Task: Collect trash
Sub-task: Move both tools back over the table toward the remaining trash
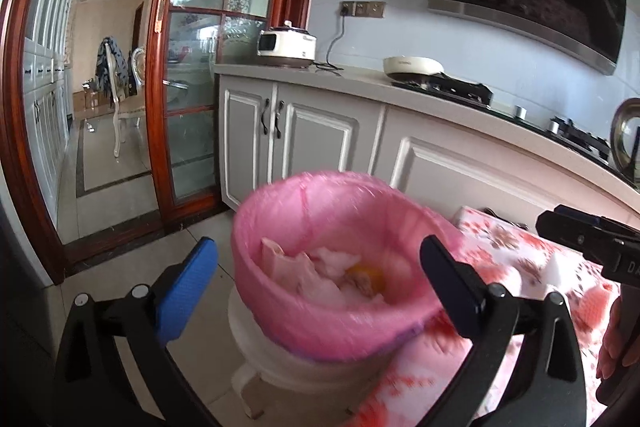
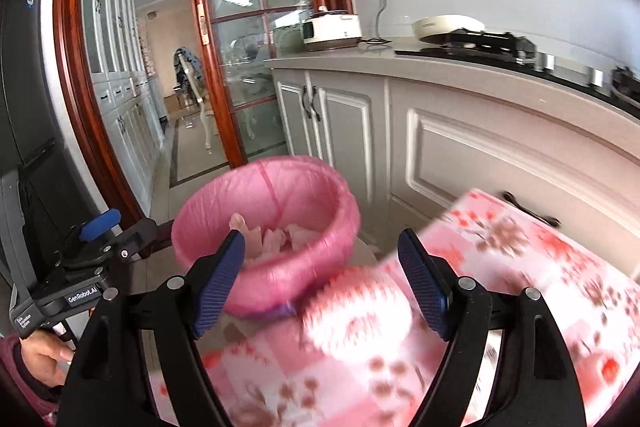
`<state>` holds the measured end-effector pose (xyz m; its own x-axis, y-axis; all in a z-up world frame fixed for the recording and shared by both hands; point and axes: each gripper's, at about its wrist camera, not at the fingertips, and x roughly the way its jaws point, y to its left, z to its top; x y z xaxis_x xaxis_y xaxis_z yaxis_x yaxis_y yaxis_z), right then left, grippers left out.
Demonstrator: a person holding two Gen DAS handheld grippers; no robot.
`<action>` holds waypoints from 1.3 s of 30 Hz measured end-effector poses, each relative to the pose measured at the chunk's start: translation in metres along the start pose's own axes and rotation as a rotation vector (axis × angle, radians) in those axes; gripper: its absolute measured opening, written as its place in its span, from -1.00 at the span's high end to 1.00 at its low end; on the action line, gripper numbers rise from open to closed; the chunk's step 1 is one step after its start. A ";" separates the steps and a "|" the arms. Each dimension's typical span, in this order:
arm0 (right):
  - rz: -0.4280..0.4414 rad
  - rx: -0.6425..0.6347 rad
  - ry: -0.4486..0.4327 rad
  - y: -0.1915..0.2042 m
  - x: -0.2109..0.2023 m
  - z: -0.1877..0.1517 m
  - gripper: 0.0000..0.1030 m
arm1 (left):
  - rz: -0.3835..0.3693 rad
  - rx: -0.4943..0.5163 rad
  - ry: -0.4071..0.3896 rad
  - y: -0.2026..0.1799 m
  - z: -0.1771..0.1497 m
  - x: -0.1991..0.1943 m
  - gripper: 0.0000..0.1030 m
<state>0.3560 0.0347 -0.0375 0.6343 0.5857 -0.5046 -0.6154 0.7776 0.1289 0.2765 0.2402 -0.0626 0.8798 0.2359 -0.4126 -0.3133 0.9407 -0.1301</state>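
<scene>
Here's the trash bin (image 1: 340,287), white body lined with a pink bag (image 2: 264,227), standing on the tiled floor (image 1: 120,203) right at the edge of the floral-cloth tabletop (image 2: 500,287). Inside it lies a heap of pale crumpled scraps (image 1: 320,275) with a yellow bit among them. The left claw (image 1: 320,267) hangs over the bin's near rim, jaws spread wide with nothing between the pads, one blue pad (image 1: 188,283) out to the left of the bin. The right claw (image 2: 322,279) sits over the tabletop's edge just beside the bin, jaws also apart and empty. In the right wrist view the left claw's body shows at lower left with a hand (image 2: 44,355) gripping it. Behind the bin runs a row of white cabinets (image 1: 320,135) under a counter carrying a rice cooker (image 1: 286,45), a pan (image 1: 412,67) on the stove, and further left a wood-framed glass door (image 1: 192,67)
</scene>
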 end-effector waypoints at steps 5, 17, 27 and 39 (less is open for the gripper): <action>-0.053 0.050 0.002 -0.014 -0.045 -0.030 -0.50 | -0.043 0.013 0.031 -0.022 -0.020 -0.025 -0.90; -0.201 0.178 0.018 -0.064 -0.120 -0.102 -0.52 | -0.169 0.150 0.061 -0.102 -0.065 -0.060 -0.90; -0.330 0.273 0.030 -0.121 -0.139 -0.129 -0.52 | -0.254 0.167 0.083 -0.150 -0.083 -0.054 -0.90; -0.448 0.334 0.112 -0.190 -0.110 -0.130 -0.63 | -0.298 0.245 0.185 -0.190 -0.088 -0.016 -0.90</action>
<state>0.3426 -0.2073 -0.1172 0.7344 0.1685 -0.6575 -0.1053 0.9852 0.1350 0.2903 0.0361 -0.1102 0.8328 -0.0819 -0.5474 0.0588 0.9965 -0.0596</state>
